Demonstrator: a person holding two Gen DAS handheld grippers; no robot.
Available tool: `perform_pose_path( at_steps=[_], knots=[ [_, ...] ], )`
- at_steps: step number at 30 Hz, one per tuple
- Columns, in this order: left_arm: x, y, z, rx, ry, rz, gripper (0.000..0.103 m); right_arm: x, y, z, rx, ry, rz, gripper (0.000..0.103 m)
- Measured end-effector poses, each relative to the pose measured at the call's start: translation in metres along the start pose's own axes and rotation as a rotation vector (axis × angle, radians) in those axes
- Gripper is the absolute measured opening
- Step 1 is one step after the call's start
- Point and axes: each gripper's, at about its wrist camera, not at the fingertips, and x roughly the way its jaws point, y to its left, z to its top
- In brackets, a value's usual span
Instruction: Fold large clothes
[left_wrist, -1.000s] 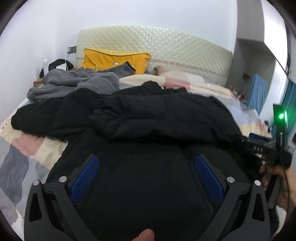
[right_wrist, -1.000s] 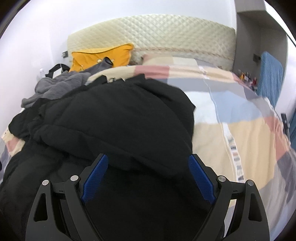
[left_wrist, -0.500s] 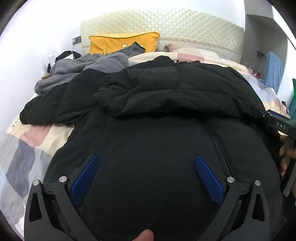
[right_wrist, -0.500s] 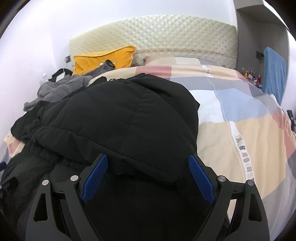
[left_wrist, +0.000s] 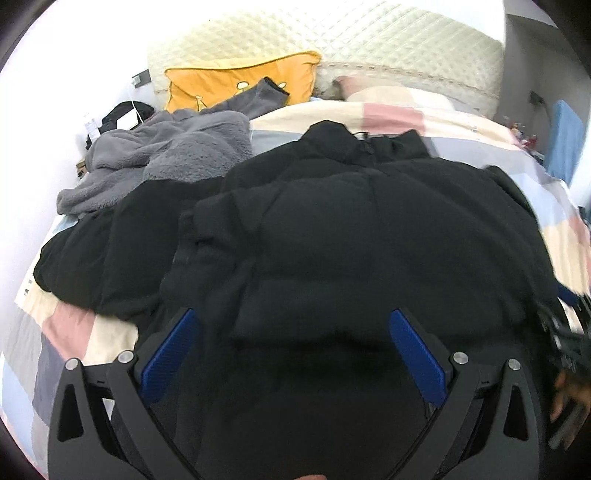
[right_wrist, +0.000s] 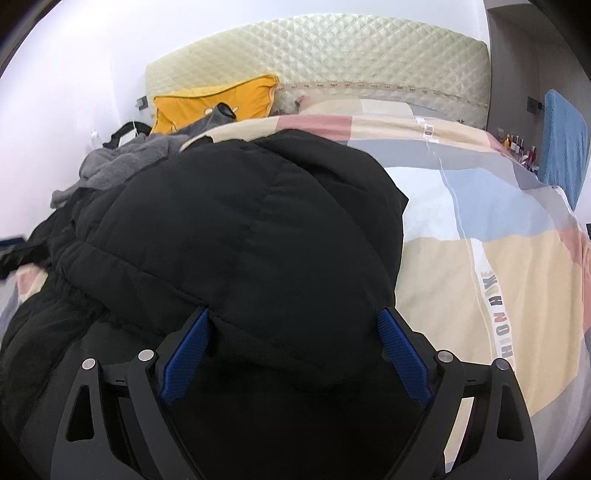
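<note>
1. A big bed fills the room, and a blanket (right_wrist: 491, 266) with blocks of pink, cream, blue and grey covers it
2. A puffy black jacket (left_wrist: 351, 236) lies on the blanket, bunched up and partly folded over itself
3. The left gripper (left_wrist: 291, 350) is low over the near part of the jacket; its blue pads (left_wrist: 170, 354) stand wide apart, and the jacket lies under and between them, but they do not press on it
4. The right gripper (right_wrist: 293, 350) is over the right side of the jacket; its fingers are spread wide too, with a thick fold bulging between them, and I cannot tell if the pads touch it
5. In the left wrist view, a blurry hand (left_wrist: 569, 387) shows at the right edge
6. Behind the jacket, on the left, a soft grey garment (left_wrist: 162, 155) lies in a heap
7. Farther back, a yellow pillow (left_wrist: 240, 81) leans on the cream quilted headboard (right_wrist: 332, 62)
8. A blue cloth (right_wrist: 563, 140) hangs far right, by the white wall
</note>
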Motion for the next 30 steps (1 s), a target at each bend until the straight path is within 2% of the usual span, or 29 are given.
perform_pose_path(
  at_steps=[4,7,11,15,22,26,30],
  knots=[
    [0.028,0.004,0.017,0.022,-0.004,0.061,0.103,-0.009,-0.004,-0.005,-0.031,0.048,0.023,0.091],
    [0.049,0.010,0.021,0.029,0.017,0.097,0.103,-0.017,-0.008,-0.018,-0.114,0.041,-0.040,0.091],
    [0.066,0.023,0.021,-0.018,0.038,0.122,0.103,0.004,-0.026,-0.032,-0.059,0.141,-0.071,0.091],
    [0.072,0.030,0.024,-0.070,0.059,0.101,0.103,0.003,-0.034,-0.022,0.020,0.069,-0.049,0.090],
    [0.070,0.028,0.024,-0.056,0.040,0.081,0.103,-0.023,-0.062,-0.006,0.171,-0.078,-0.054,0.090],
    [0.076,0.024,0.022,-0.055,0.047,0.067,0.103,-0.017,-0.078,-0.009,0.258,-0.059,-0.052,0.090],
    [0.081,0.018,0.018,-0.050,0.043,0.079,0.103,-0.004,-0.084,-0.014,0.268,-0.027,-0.045,0.091]
  ],
)
